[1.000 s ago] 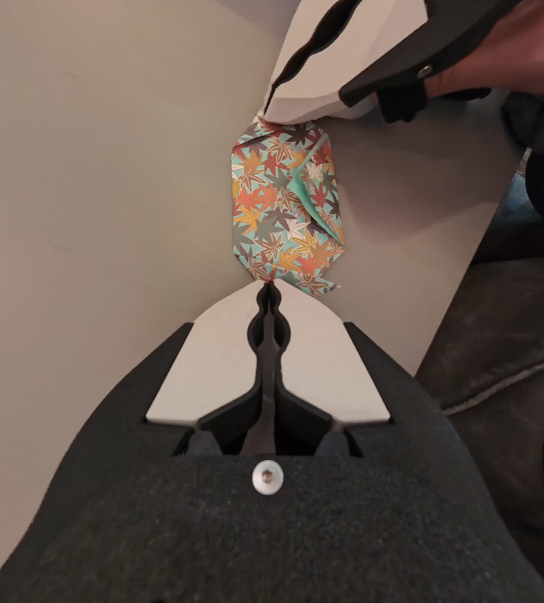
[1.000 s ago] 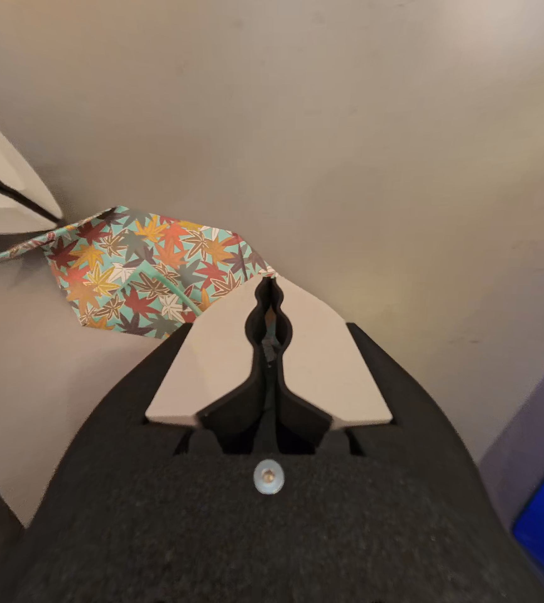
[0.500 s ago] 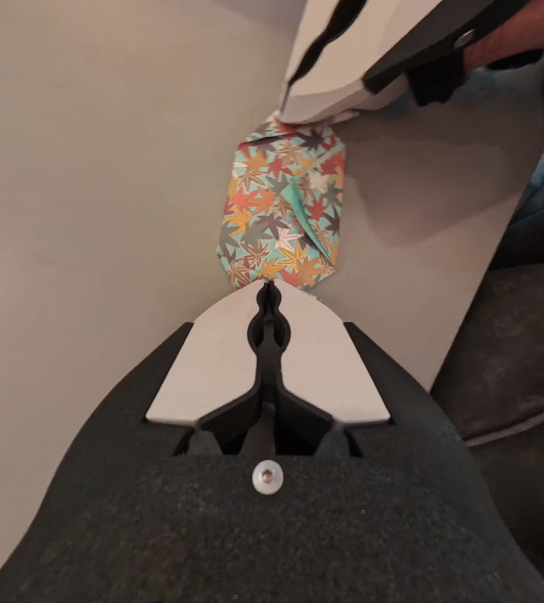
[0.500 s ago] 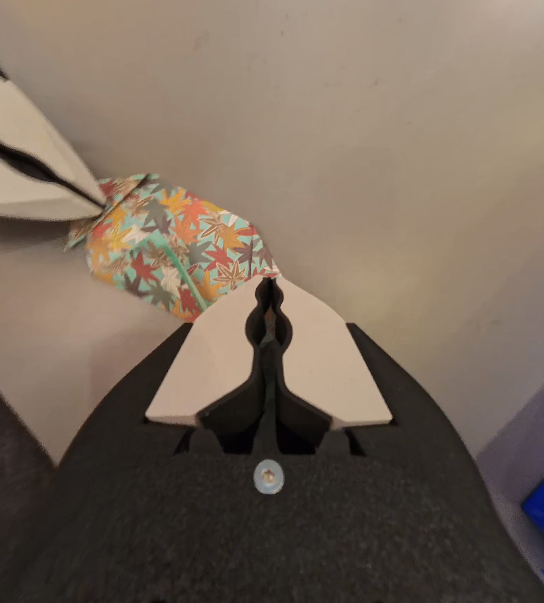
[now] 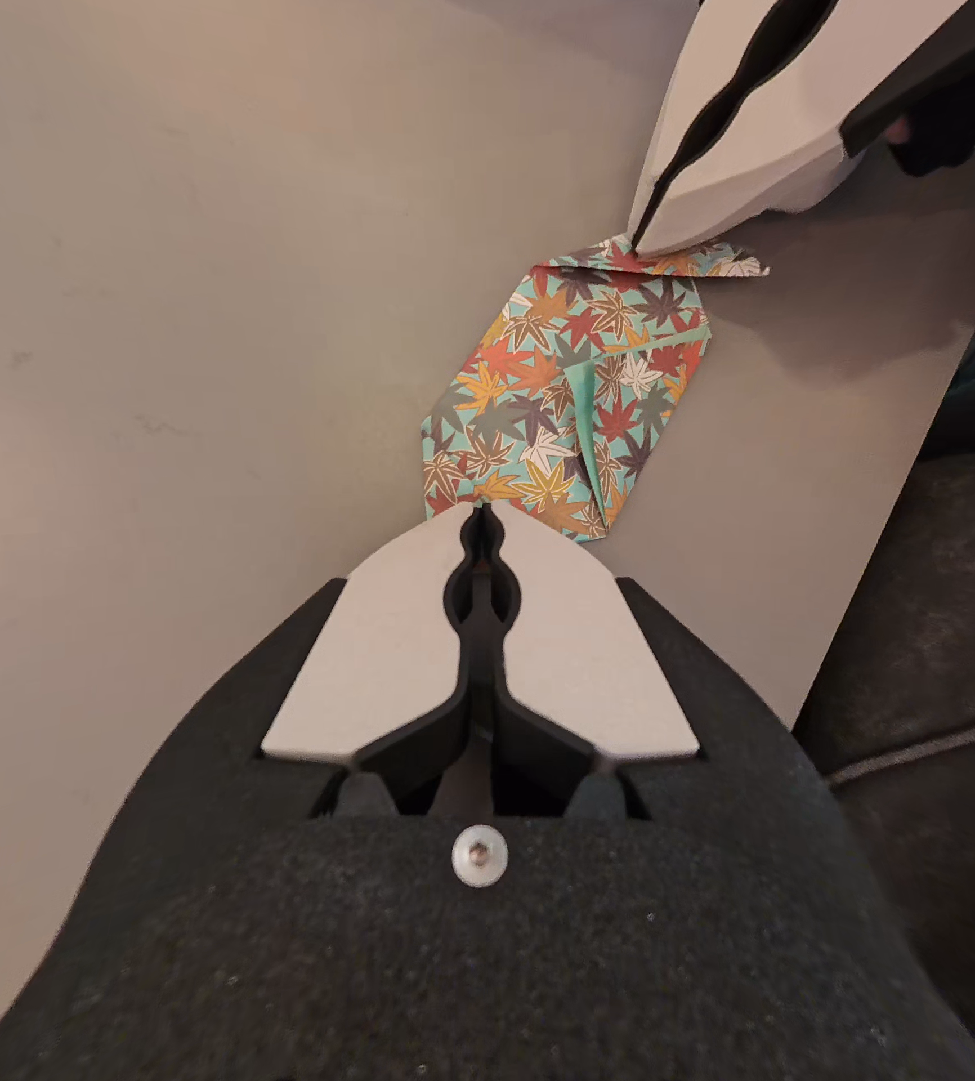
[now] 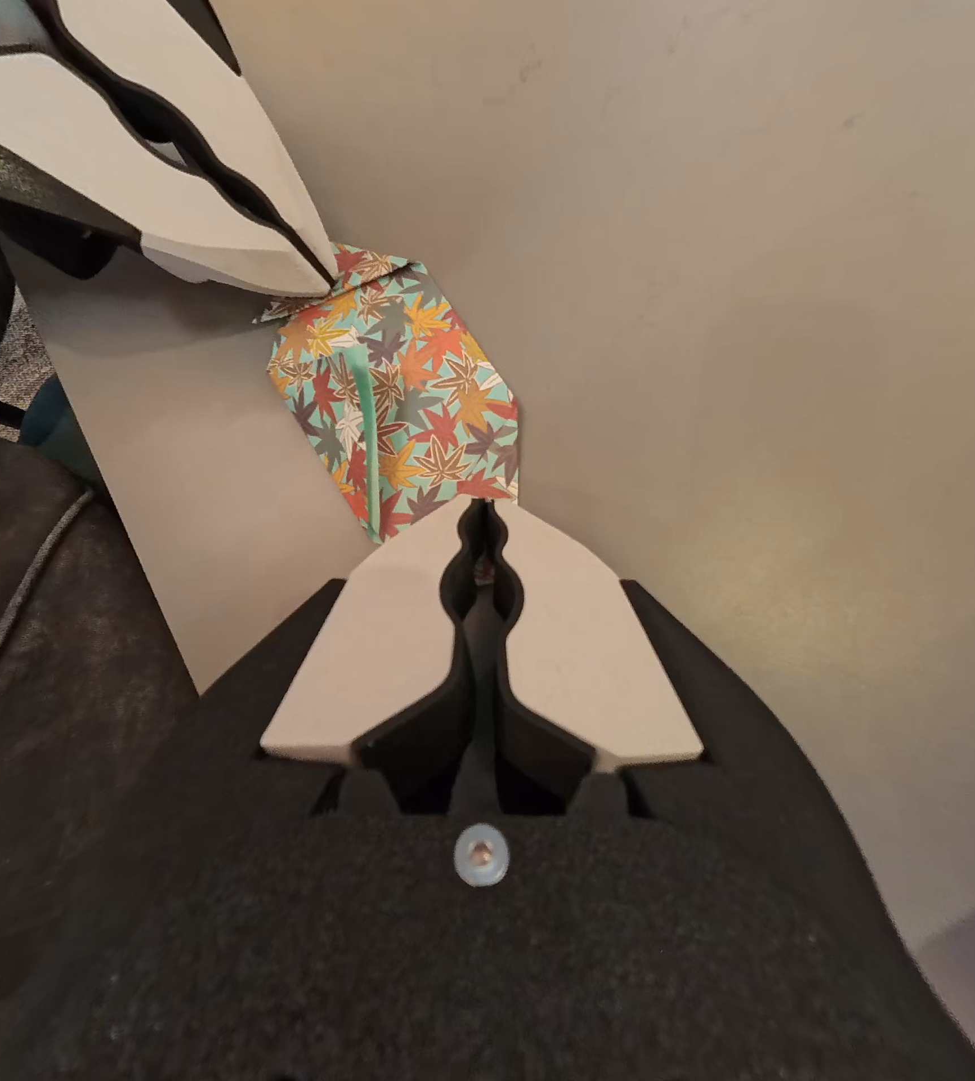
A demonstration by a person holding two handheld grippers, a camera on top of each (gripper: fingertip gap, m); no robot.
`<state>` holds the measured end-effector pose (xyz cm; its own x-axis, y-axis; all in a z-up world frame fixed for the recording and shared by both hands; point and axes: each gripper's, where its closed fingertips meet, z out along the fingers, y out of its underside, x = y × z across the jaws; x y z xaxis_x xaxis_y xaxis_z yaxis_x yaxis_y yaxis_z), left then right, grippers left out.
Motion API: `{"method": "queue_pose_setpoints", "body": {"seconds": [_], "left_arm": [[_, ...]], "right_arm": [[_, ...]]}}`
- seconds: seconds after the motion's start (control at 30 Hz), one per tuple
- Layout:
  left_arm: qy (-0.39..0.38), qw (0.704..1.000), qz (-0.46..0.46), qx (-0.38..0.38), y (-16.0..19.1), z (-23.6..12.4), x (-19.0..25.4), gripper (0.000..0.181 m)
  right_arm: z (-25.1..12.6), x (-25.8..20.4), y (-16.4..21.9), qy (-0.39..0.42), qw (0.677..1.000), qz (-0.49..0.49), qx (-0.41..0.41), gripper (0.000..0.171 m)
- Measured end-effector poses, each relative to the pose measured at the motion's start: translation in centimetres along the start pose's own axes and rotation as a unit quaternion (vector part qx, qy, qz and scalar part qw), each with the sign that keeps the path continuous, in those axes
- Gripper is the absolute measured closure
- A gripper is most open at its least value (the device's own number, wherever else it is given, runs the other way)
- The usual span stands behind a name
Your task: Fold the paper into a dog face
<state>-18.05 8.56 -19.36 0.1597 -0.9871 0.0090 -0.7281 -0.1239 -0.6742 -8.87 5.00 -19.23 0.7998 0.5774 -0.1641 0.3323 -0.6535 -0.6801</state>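
The folded paper (image 5: 555, 409) has a teal ground with coloured leaves and a raised teal crease. It lies over the beige table (image 5: 181, 292) near its edge. My left gripper (image 5: 482, 512) is shut on the paper's near corner. My right gripper (image 5: 636, 243) comes in from the top right, shut on the far folded end, where a small flap sticks out sideways. In the right wrist view the right gripper (image 6: 484, 504) pinches the near corner of the paper (image 6: 415, 403), and the left gripper (image 6: 326, 279) pinches the far end.
The table edge runs diagonally just beside the paper. Beyond it is a dark upholstered seat (image 5: 912, 614), which also shows in the right wrist view (image 6: 35, 585). The beige table top (image 6: 766, 292) stretches away on the other side. Some 11 cm of space lies between my two pairs of fingers.
Both grippers stay shut on the paper's ends. The paper has turned between them and shifted toward the table edge. The two grippers stand closer together, and a flap now sticks out at the right gripper's end.
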Motion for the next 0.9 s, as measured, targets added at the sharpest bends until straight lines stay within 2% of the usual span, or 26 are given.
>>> {"method": "queue_pose_setpoints", "body": {"seconds": [0.17, 0.27, 0.4, 0.5, 0.7, 0.73, 0.8, 0.9], "left_arm": [[-0.004, 1.0, 0.008, 0.004, 0.0, 0.0, 0.0, 0.181], [-0.014, 1.0, 0.028, 0.005, 0.1, -0.1, 0.0, 0.181], [0.002, 0.999, 0.037, 0.008, 0.3, -0.3, 0.3, 0.181], [0.014, 0.999, 0.03, 0.008, 0.3, -0.3, 0.3, 0.181], [0.006, 0.998, 0.055, 0.008, 0.3, -0.3, 0.4, 0.181], [0.006, 0.998, 0.055, 0.009, 0.3, -0.3, 0.4, 0.181], [0.008, 0.999, 0.05, 0.011, 0.2, -0.4, 0.4, 0.181], [0.003, 0.999, 0.037, 0.021, -0.2, -0.7, 0.1, 0.172]], "right_arm": [[0.0, -0.5, -0.1, -0.025, 1.0, -0.014, 0.006, 0.171], [0.0, -1.2, -0.4, -0.061, 0.998, -0.024, 0.011, 0.165], [0.2, -3.2, -2.1, -0.151, 0.988, -0.03, 0.019, 0.153], [0.9, -5.1, -2.7, -0.224, 0.974, -0.024, -0.005, 0.15], [2.3, -5.4, -2.6, -0.224, 0.973, -0.039, -0.041, 0.153], [2.4, -5.4, -2.6, -0.222, 0.973, -0.039, -0.044, 0.155], [2.4, -5.5, -2.2, -0.225, 0.972, -0.038, -0.055, 0.17], [2.2, -5.5, -2.1, -0.216, 0.974, -0.043, -0.055, 0.171]]}}
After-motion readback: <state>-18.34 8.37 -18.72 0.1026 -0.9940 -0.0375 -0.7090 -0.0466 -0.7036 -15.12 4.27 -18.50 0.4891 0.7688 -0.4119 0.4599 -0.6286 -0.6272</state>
